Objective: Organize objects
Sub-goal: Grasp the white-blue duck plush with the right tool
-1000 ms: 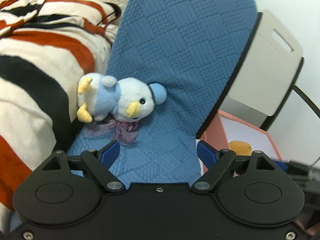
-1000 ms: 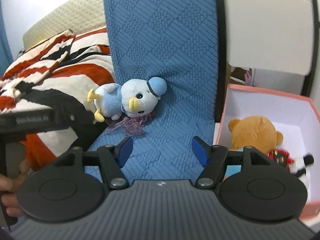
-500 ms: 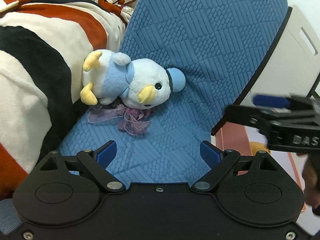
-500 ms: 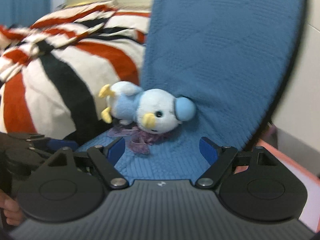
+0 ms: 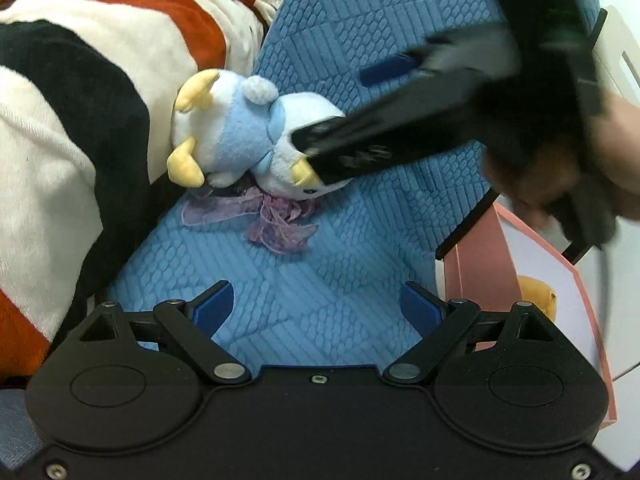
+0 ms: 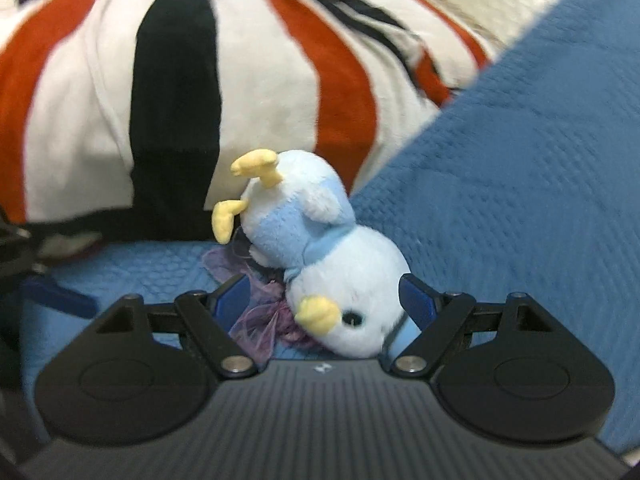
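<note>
A blue and white plush penguin (image 5: 240, 136) with yellow feet and beak lies on its side on the blue quilted seat (image 5: 320, 260), against the striped blanket. A purple ribbon (image 5: 276, 220) trails from its neck. In the left wrist view my right gripper (image 5: 348, 104) reaches in from the right over the toy's head, blurred, with a hand (image 5: 580, 152) behind it. The right wrist view shows my right gripper (image 6: 324, 296) open, with the penguin (image 6: 320, 240) head between its blue pads, which do not press on it. My left gripper (image 5: 316, 304) is open over bare seat, short of the toy.
A red, white and black striped blanket (image 5: 80, 100) is piled at the left. The blue seat back (image 6: 520, 160) rises behind the toy. A pink box (image 5: 480, 256) holding a brown plush bear (image 5: 536, 292) stands to the right of the seat.
My right gripper swung left across the seat and rolled, and its jaws now straddle the penguin's head. My left gripper sank a little closer to the seat. The penguin stays put.
</note>
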{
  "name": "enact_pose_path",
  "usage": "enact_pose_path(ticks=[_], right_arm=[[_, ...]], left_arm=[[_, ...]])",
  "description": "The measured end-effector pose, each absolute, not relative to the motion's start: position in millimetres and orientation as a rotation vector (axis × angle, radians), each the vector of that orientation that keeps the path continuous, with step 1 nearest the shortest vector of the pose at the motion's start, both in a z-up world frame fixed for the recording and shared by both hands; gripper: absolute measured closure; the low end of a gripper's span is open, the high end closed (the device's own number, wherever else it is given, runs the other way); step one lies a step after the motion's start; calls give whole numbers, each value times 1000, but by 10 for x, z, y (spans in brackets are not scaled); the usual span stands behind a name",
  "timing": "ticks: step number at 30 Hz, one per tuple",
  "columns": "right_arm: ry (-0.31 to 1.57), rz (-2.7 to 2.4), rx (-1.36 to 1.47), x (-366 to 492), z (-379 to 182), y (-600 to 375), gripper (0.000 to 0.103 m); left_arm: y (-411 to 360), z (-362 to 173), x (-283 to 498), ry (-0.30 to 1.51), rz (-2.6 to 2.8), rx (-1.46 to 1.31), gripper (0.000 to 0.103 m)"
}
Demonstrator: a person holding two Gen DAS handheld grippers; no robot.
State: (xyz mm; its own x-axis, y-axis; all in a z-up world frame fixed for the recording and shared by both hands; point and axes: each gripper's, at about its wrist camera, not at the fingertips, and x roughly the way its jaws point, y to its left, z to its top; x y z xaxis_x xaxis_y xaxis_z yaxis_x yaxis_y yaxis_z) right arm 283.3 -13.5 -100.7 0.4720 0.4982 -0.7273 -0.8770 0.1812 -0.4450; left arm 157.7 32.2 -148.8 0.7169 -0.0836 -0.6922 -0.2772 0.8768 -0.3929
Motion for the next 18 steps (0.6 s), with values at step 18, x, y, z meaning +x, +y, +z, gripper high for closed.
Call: enact_pose_path(ticks=[18], right_arm=[[351,959,-1454,3131,-2098,733,14]], left_arm=[[574,-1639,1554,805,141,-590,13]])
